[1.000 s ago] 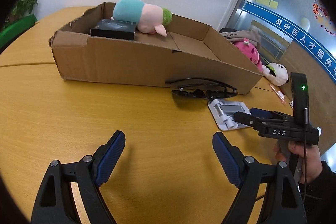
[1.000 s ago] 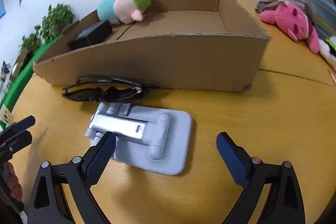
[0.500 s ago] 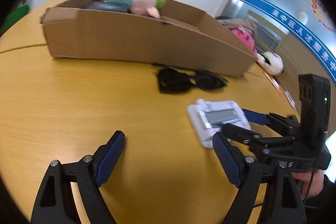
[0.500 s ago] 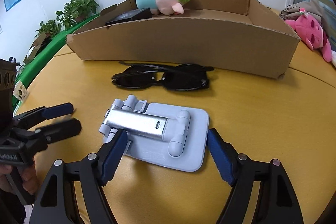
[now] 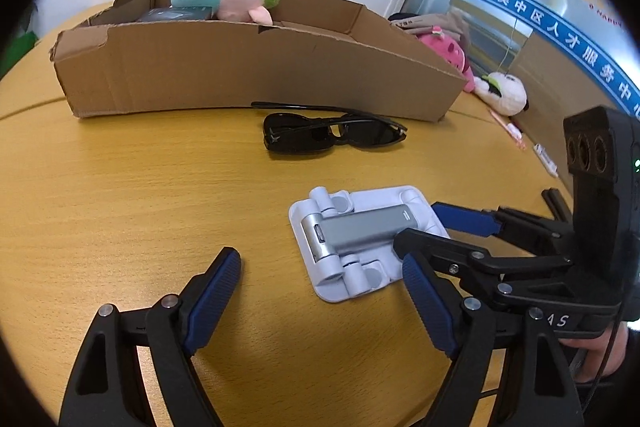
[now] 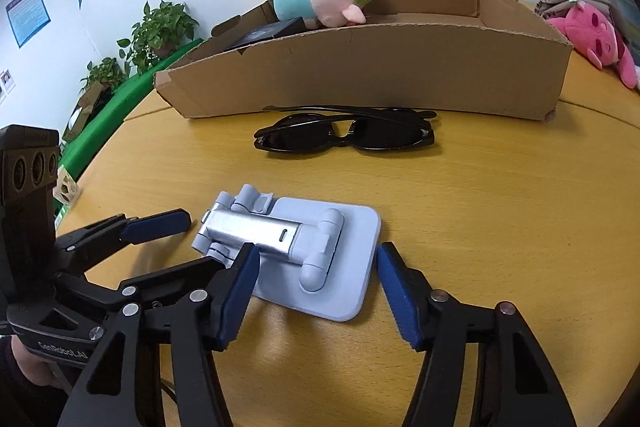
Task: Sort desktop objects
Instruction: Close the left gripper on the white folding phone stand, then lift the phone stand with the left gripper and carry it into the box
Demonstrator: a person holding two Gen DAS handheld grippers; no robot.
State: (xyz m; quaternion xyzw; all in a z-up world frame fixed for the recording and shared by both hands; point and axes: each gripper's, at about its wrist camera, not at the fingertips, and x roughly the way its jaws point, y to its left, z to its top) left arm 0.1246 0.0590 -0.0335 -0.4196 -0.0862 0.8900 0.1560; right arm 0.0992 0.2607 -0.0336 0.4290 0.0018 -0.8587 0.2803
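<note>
A: Your left tongs (image 5: 320, 291)?
B: Spread wide over bare worktop (image 5: 120, 195), nothing between them.
A: Right tongs (image 6: 316, 283)?
B: Closing around the folded phone stand (image 6: 304, 251), pads not touching it yet. It lies flat, sunglasses (image 6: 344, 139) and cardboard box (image 6: 360, 67) beyond.

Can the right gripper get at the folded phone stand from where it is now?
Probably yes. The right gripper is closing with the phone stand between its fingers and nothing in between; whether the pads touch it yet is unclear. The left gripper sits beside the stand's far end.
</note>
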